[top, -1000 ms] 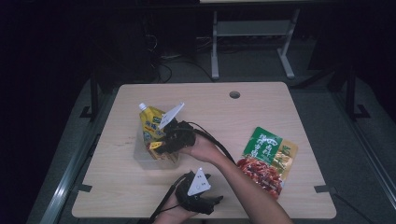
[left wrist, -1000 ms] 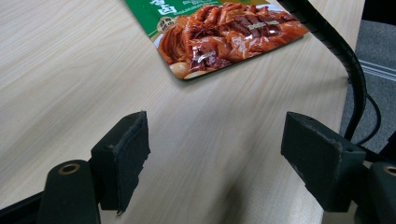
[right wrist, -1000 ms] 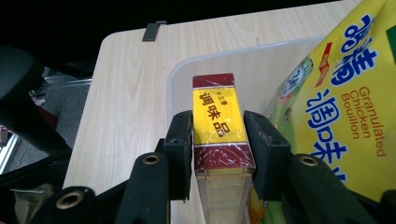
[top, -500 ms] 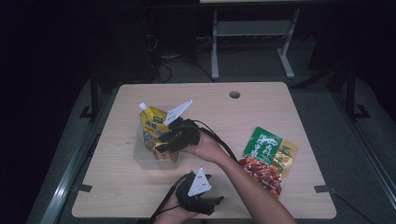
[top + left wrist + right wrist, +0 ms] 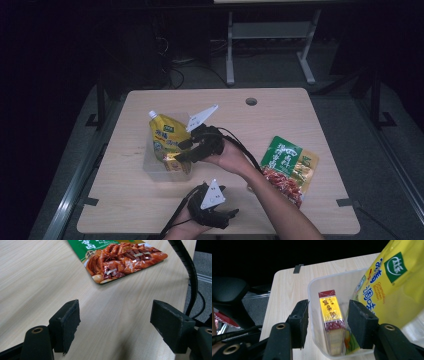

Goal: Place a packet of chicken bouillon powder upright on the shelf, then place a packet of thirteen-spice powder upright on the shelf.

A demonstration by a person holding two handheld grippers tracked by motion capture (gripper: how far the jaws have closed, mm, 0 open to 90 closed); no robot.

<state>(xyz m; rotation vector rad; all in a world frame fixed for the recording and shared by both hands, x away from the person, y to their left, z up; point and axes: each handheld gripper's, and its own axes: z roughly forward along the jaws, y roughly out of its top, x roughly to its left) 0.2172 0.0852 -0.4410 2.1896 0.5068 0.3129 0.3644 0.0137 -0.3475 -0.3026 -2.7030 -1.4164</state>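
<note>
A clear plastic bin (image 5: 152,172) sits left of the table's middle. A yellow spouted pouch (image 5: 166,135) leans in it. A small yellow and red box (image 5: 330,315) stands inside the bin next to the pouch (image 5: 392,282). My right gripper (image 5: 184,151) reaches over the bin's near side and is open. In the right gripper view (image 5: 327,312) one jaw is outside the bin wall (image 5: 314,315) and the other inside, with the box between them untouched. My left gripper (image 5: 231,215) rests open low at the front edge. A green and red food packet (image 5: 125,260) lies ahead of its jaws.
The food packet (image 5: 289,167) lies flat at the table's right. A black cable (image 5: 187,272) runs from the right gripper across the table. A cable hole (image 5: 251,101) is at the table's back. A metal frame (image 5: 270,45) stands on the floor beyond.
My right gripper has shifted slightly right and back at the bin. The left gripper has stayed in place.
</note>
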